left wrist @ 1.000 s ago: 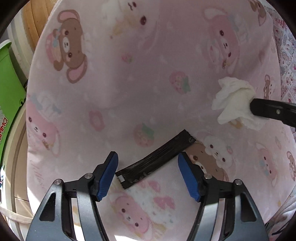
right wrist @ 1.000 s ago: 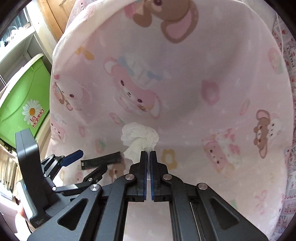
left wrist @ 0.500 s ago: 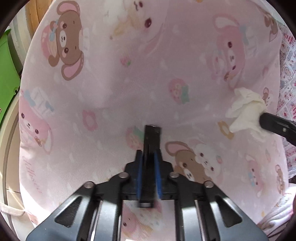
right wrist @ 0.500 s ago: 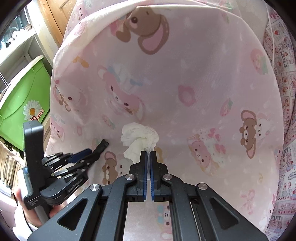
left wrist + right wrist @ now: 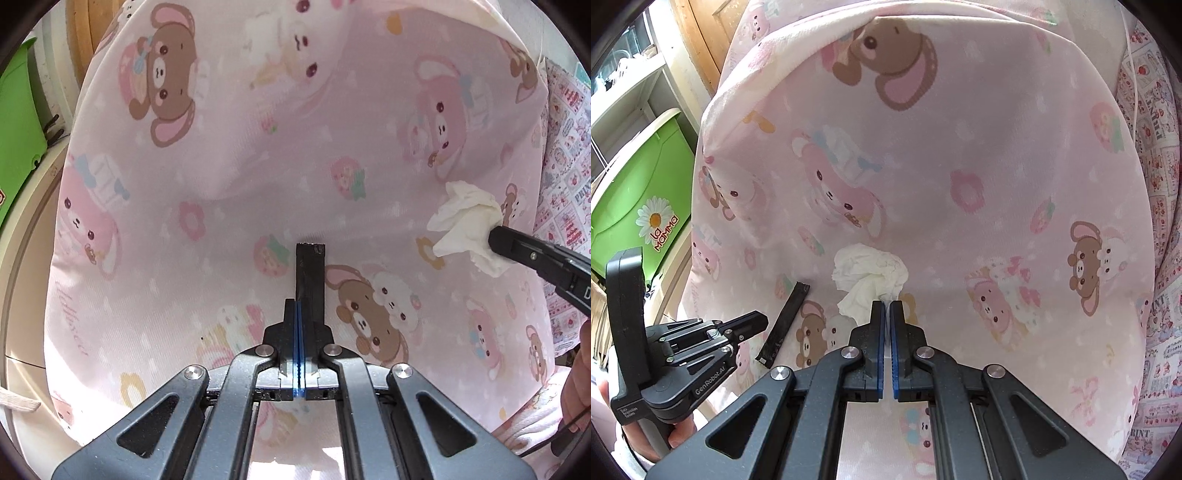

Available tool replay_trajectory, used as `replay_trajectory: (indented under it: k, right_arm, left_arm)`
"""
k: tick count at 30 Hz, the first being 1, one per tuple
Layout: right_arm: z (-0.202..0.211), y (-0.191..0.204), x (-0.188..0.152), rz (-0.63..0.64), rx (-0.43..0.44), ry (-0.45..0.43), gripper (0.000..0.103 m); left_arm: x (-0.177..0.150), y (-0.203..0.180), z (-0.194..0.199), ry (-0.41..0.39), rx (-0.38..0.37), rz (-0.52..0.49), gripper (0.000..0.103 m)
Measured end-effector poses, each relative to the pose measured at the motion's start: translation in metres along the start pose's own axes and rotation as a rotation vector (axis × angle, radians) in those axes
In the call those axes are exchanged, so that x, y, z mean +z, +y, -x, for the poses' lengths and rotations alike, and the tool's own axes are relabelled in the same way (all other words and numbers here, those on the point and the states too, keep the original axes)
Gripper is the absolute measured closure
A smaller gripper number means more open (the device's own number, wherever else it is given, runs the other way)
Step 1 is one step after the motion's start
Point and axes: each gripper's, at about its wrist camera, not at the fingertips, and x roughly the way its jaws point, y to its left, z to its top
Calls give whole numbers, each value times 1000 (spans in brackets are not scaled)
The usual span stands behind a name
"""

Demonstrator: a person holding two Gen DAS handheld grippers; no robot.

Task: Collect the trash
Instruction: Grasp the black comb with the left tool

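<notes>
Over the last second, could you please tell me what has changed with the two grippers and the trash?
The left gripper went from open around the black wrapper strip to shut on it, and the strip turned from lying slantwise on the pink blanket to pointing straight ahead. The right gripper stayed clamped on the crumpled white tissue throughout.

Pretty much the whole background is a pink blanket (image 5: pixel 258 177) printed with cartoon bears, bunnies, strawberries and flowers, and it's draped so it dips in the middle. Off to the left there's a bright green plastic bin (image 5: pixel 639 192) with a daisy and "La Mamma" on its side, with some wooden paneling (image 5: pixel 698 40) behind it. On the right edge there's another fabric (image 5: pixel 1160 206) with a busy red and pink patchwork print.
</notes>
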Motion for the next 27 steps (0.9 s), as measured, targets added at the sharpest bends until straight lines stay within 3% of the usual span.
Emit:
replay_trajectory:
  k: [5,7,8,11,17,21,25,27]
  right_arm:
    - [-3,-1,0,-1,-2,10,100]
    - [-4,-1,0,2,-1,13,100]
    - [-4,0,0,4,0,16,100]
    - [-4,1,0,10,2,18,100]
    - [-3,-3,1,0,0,16,100]
    - [-1,-8,2,-14,-4,11,100]
    - [1,-10,3,-8,-6,8,100]
    - [1,-10,3,-1,-11,8,100]
  left_arm:
    - [-2,3,-2,0,20,-21,101]
    - [-5,-14,-6,16,30,-18,59]
    - [-5,-13,-8,17,38,-11,20]
    - [-6,-16,-19,22,50,-13,27]
    - [-5,-22,-28,22,15,-16,25]
    - [-10,-34,-29,7,75,-41,25]
    - [-17,-40,-28,-5,80,-57,26]
    - [-16,-32,-26,-19,82,-75,39]
